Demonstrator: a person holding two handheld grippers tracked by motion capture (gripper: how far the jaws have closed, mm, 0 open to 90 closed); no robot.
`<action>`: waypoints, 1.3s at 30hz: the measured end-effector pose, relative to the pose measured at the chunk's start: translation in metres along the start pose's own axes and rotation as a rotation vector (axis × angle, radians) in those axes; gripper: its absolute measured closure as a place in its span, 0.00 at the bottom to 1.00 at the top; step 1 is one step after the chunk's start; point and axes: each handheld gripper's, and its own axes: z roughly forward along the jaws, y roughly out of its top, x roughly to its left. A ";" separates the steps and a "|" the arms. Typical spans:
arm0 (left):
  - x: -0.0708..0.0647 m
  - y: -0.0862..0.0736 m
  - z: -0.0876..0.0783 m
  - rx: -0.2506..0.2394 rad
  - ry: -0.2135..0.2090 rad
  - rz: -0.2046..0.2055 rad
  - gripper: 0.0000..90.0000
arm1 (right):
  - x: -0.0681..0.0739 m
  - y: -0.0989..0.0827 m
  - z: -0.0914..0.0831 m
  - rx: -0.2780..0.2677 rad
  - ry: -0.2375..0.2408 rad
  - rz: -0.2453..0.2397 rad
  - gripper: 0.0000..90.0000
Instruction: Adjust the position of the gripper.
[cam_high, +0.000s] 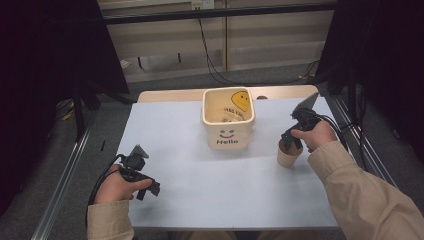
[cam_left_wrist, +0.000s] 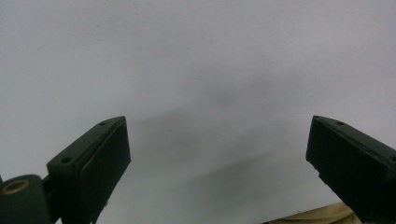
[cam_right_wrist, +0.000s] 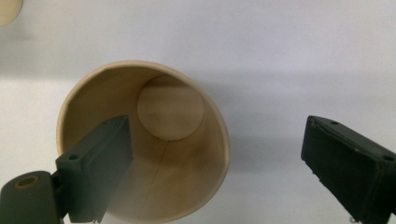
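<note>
Cup (cam_right_wrist: 140, 154) of brown paper stands upright on the right side of the table (cam_high: 200, 170), right of the white bin (cam_high: 228, 125) with the smiley face. Right gripper (cam_right_wrist: 215, 163) hangs over the cup with its jaws wide apart, one jaw inside the rim and the other outside, not squeezing it. Left gripper (cam_left_wrist: 217, 158) is well apart at the near left, its jaws wide too, with nothing between them.

Overhead view; two close fingertip views
</note>
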 end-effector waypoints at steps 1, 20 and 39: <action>0.000 0.000 0.000 0.002 -0.001 -0.002 0.07 | 0.000 0.000 0.000 0.000 -0.001 0.000 0.10; 0.000 0.000 -0.002 -0.005 -0.005 0.010 0.07 | 0.001 0.004 -0.052 -0.028 0.015 -0.003 0.10; 0.001 -0.002 -0.003 -0.014 -0.007 0.010 0.07 | 0.009 0.016 -0.114 -0.059 0.026 -0.017 0.10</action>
